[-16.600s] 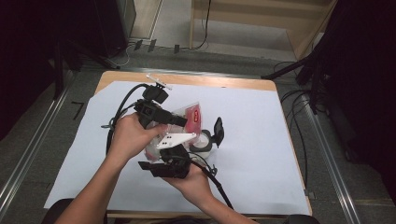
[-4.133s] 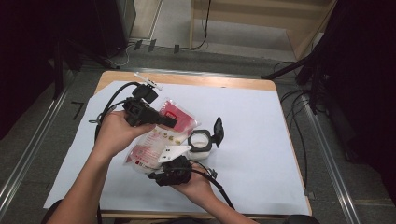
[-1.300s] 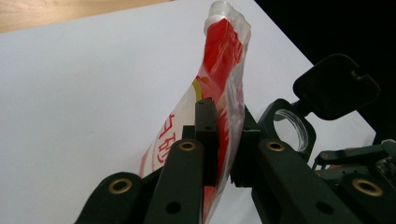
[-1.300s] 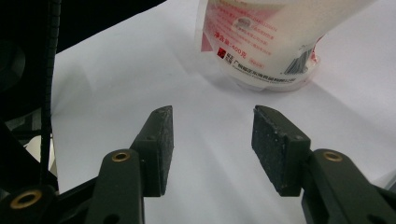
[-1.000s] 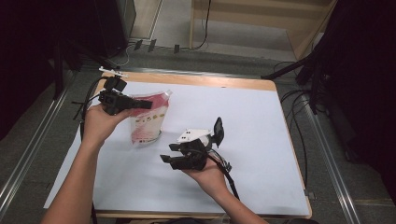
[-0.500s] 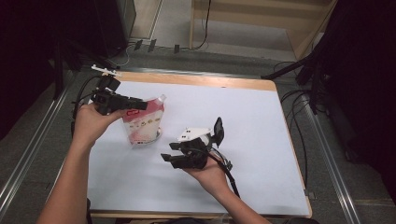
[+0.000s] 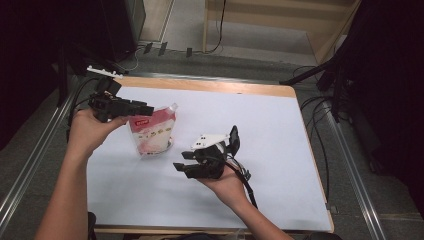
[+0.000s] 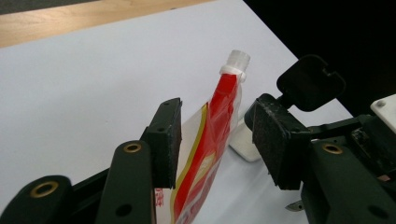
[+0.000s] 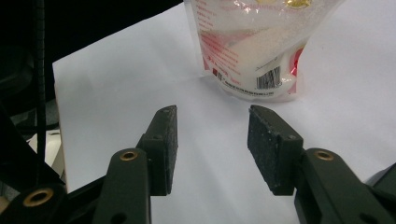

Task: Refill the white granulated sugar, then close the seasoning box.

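Two grippers: both with jaws apart
Right gripper (image 7: pixel 184 167): held over the table's middle, gaping, nothing between its pads
Pouch (image 7: pixel 152 132): at ten o'clock from the right gripper, standing on the white sheet (image 7: pixel 280 150)
Left gripper (image 8: pixel 215 140): jaws straddle the pouch top, left pad touching, right pad clear

A lab or recording room rather than a home. A wooden worktop (image 7: pixel 210 86) covered with a plain white sheet (image 7: pixel 280 150) stands on a grey floor (image 7: pixel 20 150), framed by metal rails (image 7: pixel 30 170) on both sides. Black cables (image 7: pixel 320 125) trail over the floor, and dark equipment stands (image 7: pixel 340 75) and a pale wooden frame (image 7: pixel 280 20) surround it.
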{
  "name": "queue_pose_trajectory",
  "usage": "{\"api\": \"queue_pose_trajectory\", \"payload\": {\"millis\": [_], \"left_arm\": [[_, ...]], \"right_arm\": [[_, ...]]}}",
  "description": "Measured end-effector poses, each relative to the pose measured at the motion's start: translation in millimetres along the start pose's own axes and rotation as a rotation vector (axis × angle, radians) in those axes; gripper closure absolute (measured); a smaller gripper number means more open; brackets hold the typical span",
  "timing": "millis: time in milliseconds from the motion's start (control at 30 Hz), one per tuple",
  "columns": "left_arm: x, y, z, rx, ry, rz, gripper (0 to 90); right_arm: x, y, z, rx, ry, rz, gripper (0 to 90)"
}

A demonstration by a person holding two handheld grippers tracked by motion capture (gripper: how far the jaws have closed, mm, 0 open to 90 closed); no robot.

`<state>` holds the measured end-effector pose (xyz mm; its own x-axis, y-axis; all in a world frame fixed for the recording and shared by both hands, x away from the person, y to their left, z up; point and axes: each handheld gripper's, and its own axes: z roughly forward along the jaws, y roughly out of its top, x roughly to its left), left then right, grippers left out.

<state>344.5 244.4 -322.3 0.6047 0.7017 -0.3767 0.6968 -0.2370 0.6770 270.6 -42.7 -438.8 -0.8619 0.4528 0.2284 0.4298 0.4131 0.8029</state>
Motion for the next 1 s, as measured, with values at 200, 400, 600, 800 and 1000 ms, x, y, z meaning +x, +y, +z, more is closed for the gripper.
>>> {"api": "queue_pose_trajectory", "payload": {"millis": [200,400,600,800,1000], "left_arm": [[4.3,-0.1,-12.7,-0.041,0.013,-0.038,49.5],[14.0,-3.2,-25.2,-0.076,0.046,-0.077,47.9],[20.1,-5.5,-24.0,-0.070,0.069,-0.073,47.9],[28.2,-8.6,-23.2,-0.069,0.090,-0.092,48.0],[39.4,-13.8,-16.9,-0.060,0.099,-0.120,47.6]], "right_arm": [[-1.8,2.6,-4.8,0.000,0.020,0.003,61.8],[-6.1,5.9,-13.4,0.016,0.037,0.024,73.1],[-10.0,10.9,-23.5,0.017,0.057,0.019,82.3],[-12.3,16.5,-34.7,0.028,0.053,0.017,90.0],[-18.8,24.3,-52.9,0.017,0.025,0.007,90.0]]}}
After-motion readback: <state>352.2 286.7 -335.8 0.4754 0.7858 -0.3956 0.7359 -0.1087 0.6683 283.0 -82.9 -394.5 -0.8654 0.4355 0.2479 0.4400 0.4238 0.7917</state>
